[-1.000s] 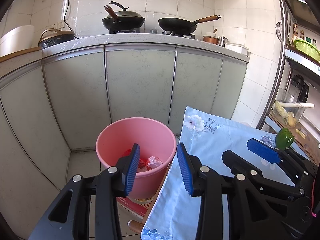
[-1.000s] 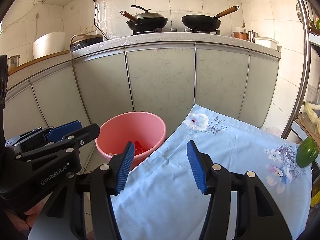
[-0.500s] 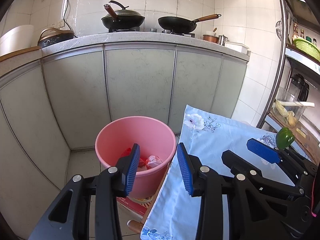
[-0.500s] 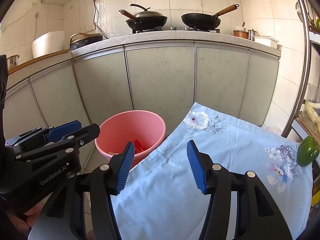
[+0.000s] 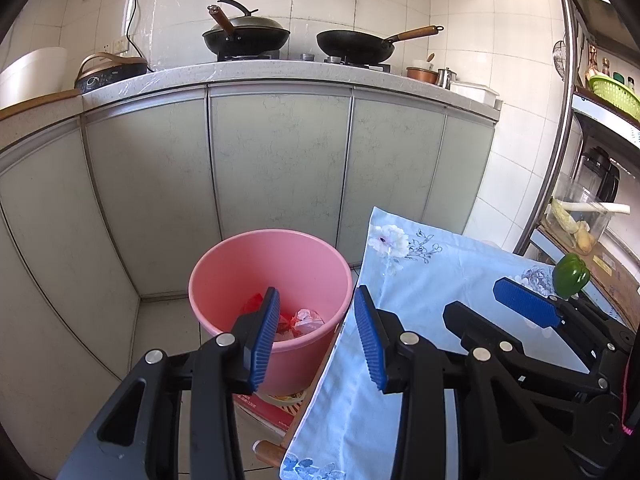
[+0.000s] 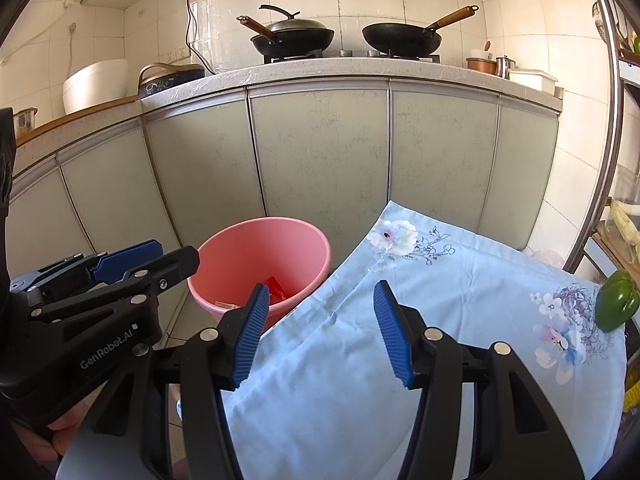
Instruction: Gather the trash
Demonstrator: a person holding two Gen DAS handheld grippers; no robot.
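Both grippers are hovering open and empty, between trash pickups.

The left gripper (image 5: 316, 332) is holding just above the pink bucket (image 5: 224, 276), where crumpled trash (image 5: 306, 320) is lying. The right gripper (image 6: 320, 328) is hanging over the blue floral cloth (image 6: 460, 300) on the desk; no trash is showing there, so the next move seems to call for finding another piece.
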